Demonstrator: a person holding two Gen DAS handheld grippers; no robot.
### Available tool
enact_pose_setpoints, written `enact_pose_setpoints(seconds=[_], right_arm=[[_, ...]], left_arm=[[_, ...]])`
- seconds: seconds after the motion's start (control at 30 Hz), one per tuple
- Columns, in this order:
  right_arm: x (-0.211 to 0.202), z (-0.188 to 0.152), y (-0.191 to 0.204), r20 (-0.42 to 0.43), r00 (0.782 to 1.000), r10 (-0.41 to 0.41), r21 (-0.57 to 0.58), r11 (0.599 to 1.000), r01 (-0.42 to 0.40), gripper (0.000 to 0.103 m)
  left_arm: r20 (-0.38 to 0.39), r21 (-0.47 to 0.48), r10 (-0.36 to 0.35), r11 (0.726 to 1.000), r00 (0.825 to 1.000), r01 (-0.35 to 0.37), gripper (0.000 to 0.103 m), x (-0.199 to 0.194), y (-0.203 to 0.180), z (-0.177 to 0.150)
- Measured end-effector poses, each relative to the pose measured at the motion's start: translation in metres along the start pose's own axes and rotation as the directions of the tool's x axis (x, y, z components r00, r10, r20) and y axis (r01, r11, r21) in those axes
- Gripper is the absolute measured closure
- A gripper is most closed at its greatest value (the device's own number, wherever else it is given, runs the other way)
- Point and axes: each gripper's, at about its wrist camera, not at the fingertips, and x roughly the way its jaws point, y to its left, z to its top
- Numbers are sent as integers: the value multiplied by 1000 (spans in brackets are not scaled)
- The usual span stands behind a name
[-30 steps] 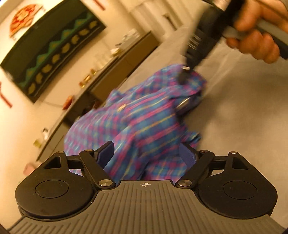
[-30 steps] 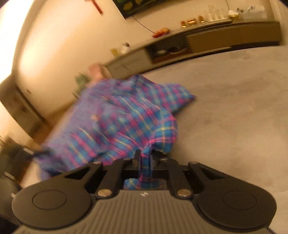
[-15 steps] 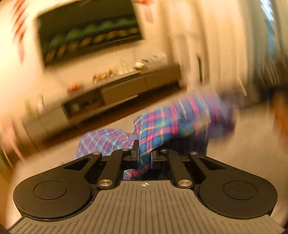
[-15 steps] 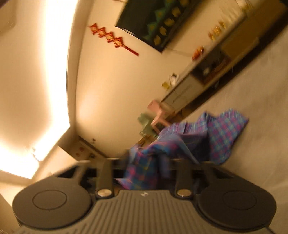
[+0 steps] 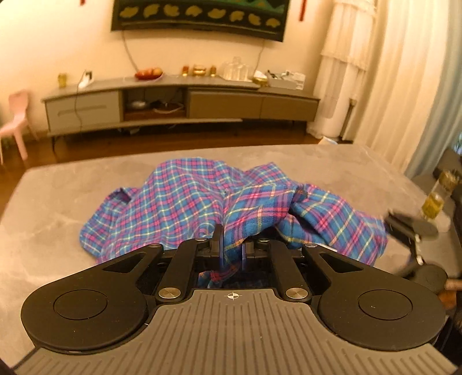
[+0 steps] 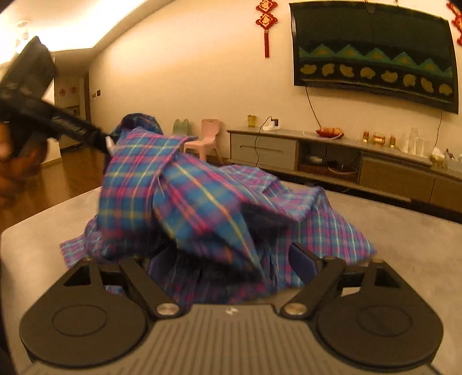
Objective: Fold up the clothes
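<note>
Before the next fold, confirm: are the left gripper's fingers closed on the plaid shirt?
Yes: the left gripper pinches a fold of the plaid shirt between its shut fingers.

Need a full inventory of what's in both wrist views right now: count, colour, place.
plaid shirt: 1, blue with pink and yellow checks, crumpled on the table, one edge lifted
table: 1, grey, under the shirt
media cabinet: 1, grey-brown, along the far wall
wall panel: 1, black with green and gold pattern, above the cabinet
fruit plate: 1, red, on the cabinet
pink chair: 1, on the floor beside the cabinet
red hanging knot: 1, on the wall
curtains: white, far right
left gripper: black, shut on the shirt's edge
right gripper: black, jaws opening, cloth draped loosely between them
</note>
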Motion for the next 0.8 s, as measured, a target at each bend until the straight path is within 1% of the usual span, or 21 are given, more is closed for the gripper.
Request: enact_pose_setpoints(seconds=[0.03,0.07,0.1,0.13,0.17,0.2,0.23,0.33,0.4,0.47,0.53,0.57,0.63,0.67,0.7,0.73,0.77,0.8], right_arm=[[3,7,1,17,999,-33,-16,999,33,39],[4,15,0,32,998,-62,-23,998,62,82],[2,27,-5,41,996,-75,1,997,75,98],[-1,39,-11,55,995,-85,26,996,83,98],[-7,51,-16,82,993,-81,52,996,76,98],[-10,60,-20,93,993,-74,67,995,68,98],[-12,70,-23,95,993,-69,78,995,62,98],[-16,88,-27,89,995,-49,114,993,39,98],[-19,95,-30,81,996,-38,147,989,26,99],[-23,99,-40,88,996,-30,207,978,11,99],[-23,101,-54,95,995,-9,251,968,-16,99],[-23,103,-59,99,995,5,268,963,-31,99],[-25,104,-62,105,994,19,275,960,-47,99],[-26,105,-62,107,994,23,275,960,-52,99],[-28,106,-62,110,994,26,274,960,-55,99],[-31,106,-61,115,993,25,267,962,-55,99],[-33,107,-61,118,993,20,256,965,-50,99],[-37,107,-61,119,993,11,237,971,-39,96]], left_arm=[[11,33,15,999,1000,-15,98,-3,-4,-8],[35,95,47,994,998,-50,79,-4,-10,-16],[60,154,79,984,995,-88,63,-6,-16,-24],[90,202,115,971,989,-131,27,-8,-23,-37],[138,247,143,953,980,-174,9,-11,-30,-49],[182,288,165,934,969,-213,9,-13,-38,-61],[199,315,161,924,967,-218,9,-13,-44,-71],[195,373,127,907,973,-193,9,-4,-61,-96],[192,435,112,881,975,-187,9,2,-73,-110],[209,521,131,823,969,-224,9,8,-83,-126],[231,599,154,756,961,-265,9,15,-93,-142],[259,618,194,719,946,-317,9,19,-95,-145],[334,613,292,655,896,-442,9,30,-93,-146],[356,598,327,640,875,-482,16,33,-89,-144],[365,577,355,639,861,-509,25,35,-84,-138],[337,566,365,658,868,-496,59,38,-78,-133],[308,552,371,680,876,-482,103,39,-72,-126],[279,522,367,718,887,-461,103,34,-65,-118]])
